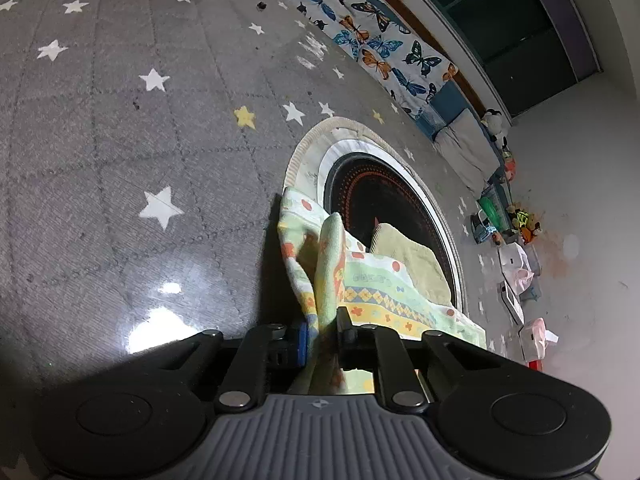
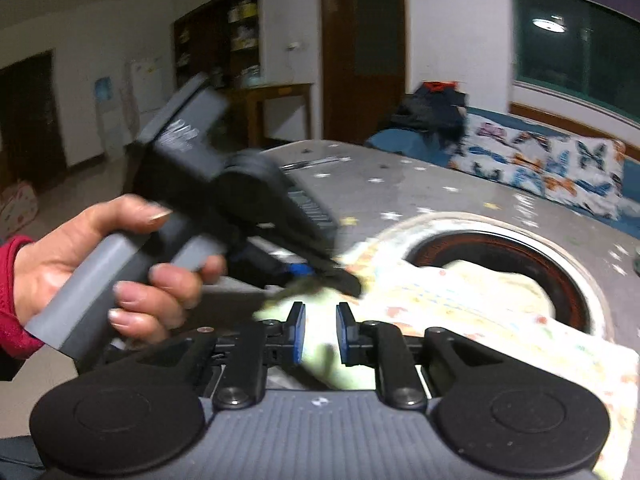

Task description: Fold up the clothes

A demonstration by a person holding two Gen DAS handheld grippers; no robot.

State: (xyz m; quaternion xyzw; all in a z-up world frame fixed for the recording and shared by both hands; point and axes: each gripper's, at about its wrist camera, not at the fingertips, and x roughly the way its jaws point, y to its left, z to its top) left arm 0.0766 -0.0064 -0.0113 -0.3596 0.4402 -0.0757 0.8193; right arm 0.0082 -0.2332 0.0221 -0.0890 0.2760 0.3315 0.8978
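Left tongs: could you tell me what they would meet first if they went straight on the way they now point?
The left tongs are already shut on a fold of the patterned garment, so that cloth comes first. Past it, the line probably reaches the round mat on the star-patterned floor mat, though depth is unclear.

A star-patterned grey mat (image 1: 120, 140) lies under a round rug (image 1: 316, 160), beside a butterfly cushion (image 1: 380, 48).

My left wrist view looks steeply down along its fingers, close over the star-patterned mat (image 1: 120, 128). My right wrist view faces more level — toward the room's far wall. Both share the round rug (image 1: 308, 148) (image 2: 460, 220) and butterfly cushion (image 1: 380, 48) (image 2: 540, 168).
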